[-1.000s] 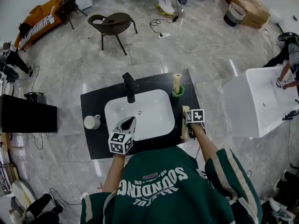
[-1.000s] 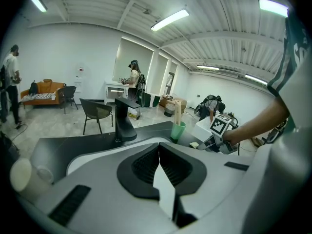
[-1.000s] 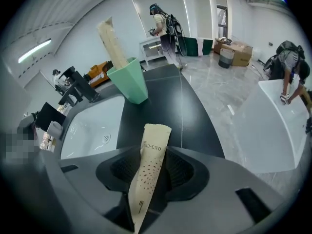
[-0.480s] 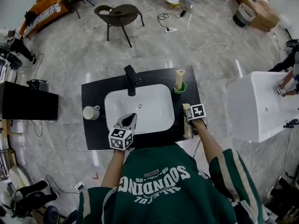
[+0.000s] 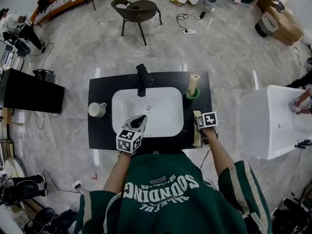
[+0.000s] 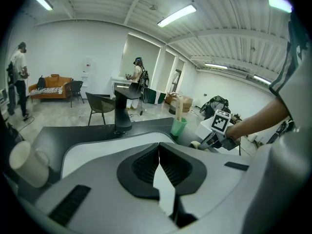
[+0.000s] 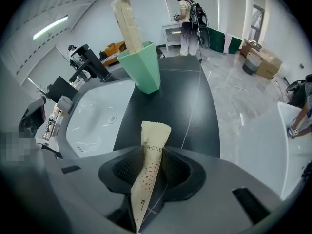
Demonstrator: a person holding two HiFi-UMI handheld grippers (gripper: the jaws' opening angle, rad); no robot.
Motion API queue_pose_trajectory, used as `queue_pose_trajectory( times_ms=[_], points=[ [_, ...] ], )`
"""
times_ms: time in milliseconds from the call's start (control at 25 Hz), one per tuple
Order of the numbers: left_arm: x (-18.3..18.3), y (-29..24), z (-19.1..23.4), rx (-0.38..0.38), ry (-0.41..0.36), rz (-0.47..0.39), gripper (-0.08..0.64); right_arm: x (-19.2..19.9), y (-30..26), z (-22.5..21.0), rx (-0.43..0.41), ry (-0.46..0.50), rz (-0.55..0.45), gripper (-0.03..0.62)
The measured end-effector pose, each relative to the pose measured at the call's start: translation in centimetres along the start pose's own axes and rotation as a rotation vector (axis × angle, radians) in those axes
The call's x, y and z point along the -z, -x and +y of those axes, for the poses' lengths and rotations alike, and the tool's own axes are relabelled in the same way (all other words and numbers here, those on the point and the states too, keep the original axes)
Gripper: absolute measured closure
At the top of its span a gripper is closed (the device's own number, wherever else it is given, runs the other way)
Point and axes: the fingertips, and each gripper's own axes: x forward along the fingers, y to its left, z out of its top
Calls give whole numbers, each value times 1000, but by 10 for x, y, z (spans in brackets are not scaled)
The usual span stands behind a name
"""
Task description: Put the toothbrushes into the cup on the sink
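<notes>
- A grey marble floor spreads round a black surface with a white sink set into it. A chair stands well behind.
- A white mug sits at the surface's left end, apart from the sink.
- The left tool hangs over the sink's front edge, its jaws pressed together with nothing between them.
- A black faucet rises behind the sink, at its middle.
- A green cup stands upright on the surface, right of the sink and toward the back. A paper-wrapped toothbrush stands in it, sticking out above the rim.
- A second toothbrush, in a cream wrapper, lies on the surface's right strip, in front of the cup and apart from it.
- The right tool points steeply down at it. Its jaws have just been closing and pinch the wrapper's sides, and the wrapper's end sticks out past the tips toward the cup.
- A white unit stands off to the right, apart from the surface.
</notes>
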Motion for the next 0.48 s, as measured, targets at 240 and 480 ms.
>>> queue_pose_trajectory(
  times_ms=[240,480],
  points=[
    [-8,7,14,22,-19,-14,548,1,0,-3,31,-8,15,460],
    [-2,24,41,55,-58,3,548,-2,2,-2,88,-85,-46,474]
  ],
)
